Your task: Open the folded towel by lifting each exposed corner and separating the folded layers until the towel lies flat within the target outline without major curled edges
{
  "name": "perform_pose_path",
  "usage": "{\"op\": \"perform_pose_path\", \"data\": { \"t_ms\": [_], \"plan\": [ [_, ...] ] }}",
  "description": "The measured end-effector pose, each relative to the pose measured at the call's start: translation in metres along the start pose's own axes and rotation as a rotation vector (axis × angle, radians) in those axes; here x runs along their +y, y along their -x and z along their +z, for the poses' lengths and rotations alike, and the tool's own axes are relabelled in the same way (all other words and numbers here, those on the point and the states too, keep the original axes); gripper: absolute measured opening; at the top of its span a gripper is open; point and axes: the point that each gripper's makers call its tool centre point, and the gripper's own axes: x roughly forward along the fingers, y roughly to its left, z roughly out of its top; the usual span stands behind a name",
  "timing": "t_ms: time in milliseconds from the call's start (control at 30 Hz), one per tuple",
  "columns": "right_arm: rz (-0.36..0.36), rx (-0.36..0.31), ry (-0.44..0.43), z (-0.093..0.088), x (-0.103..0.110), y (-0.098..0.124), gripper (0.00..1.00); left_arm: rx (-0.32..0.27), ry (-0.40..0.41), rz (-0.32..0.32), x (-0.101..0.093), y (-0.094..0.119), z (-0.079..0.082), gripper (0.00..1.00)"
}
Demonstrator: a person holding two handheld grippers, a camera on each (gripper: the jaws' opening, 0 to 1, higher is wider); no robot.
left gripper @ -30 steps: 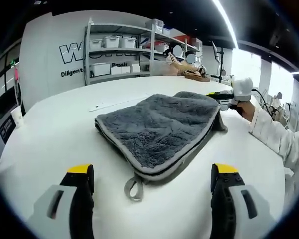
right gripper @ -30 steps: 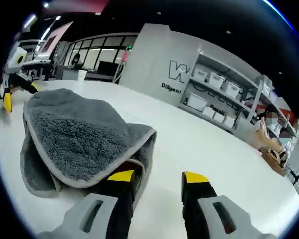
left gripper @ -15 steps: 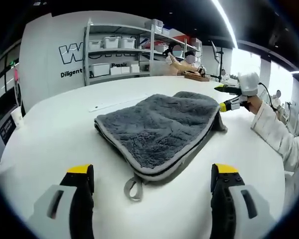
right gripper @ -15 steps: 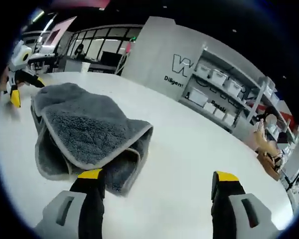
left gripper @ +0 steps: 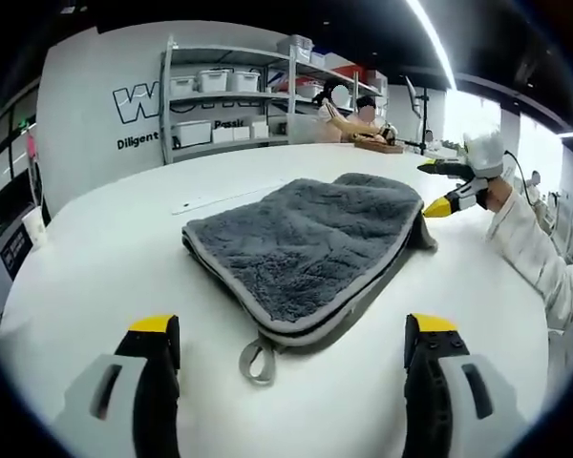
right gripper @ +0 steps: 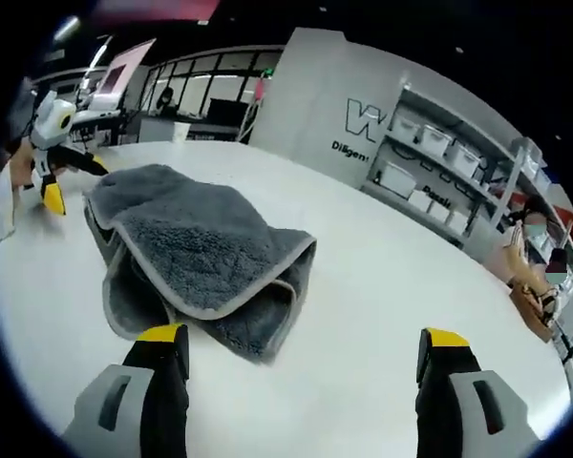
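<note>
Left gripper view: left gripper (left gripper: pixel 291 348) hangs wide open, empty, just short of the folded towel (left gripper: pixel 306 239) on the table (left gripper: pixel 95 258). Beyond the towel's far corner, right gripper (left gripper: pixel 437 188) is spread apart too, touching nothing.

A large dark letter "W" is seen on the grey wall (left gripper: pixel 95 86) behind the shelf unit (left gripper: pixel 231 100), the rest being hidden by the shelves. Beneath it, smaller lettering beginning "Diligent" is read. In the right gripper view the same "W" is made out.
</note>
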Motion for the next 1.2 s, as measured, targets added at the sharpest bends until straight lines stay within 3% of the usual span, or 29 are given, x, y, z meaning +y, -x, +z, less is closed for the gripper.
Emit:
{"op": "perform_pose_path", "data": {
  "t_ms": [100,400,500,633,933,1200],
  "plan": [
    [0.007,0.004,-0.004,-0.001,0.002,0.000,0.99,-0.029,-0.039,0.016,-0.002,0.002,0.009,0.96],
    [0.036,0.009,0.031,0.002,0.011,0.000,0.99,-0.136,-0.116,-0.027,-0.025,-0.004,0.035,0.92],
    [0.041,0.008,0.029,0.002,0.012,0.001,0.99,-0.204,-0.141,-0.020,-0.033,-0.005,0.050,0.86],
    [0.046,0.010,0.027,0.001,0.013,0.001,0.99,-0.249,-0.158,-0.027,-0.043,-0.007,0.058,0.73],
    [0.057,0.016,0.024,0.000,0.017,0.000,0.99,-0.261,-0.227,-0.023,-0.058,-0.017,0.061,0.60],
    [0.061,0.021,0.021,-0.001,0.018,0.000,0.99,-0.232,-0.312,-0.002,-0.070,-0.031,0.056,0.51]
  ]
}}
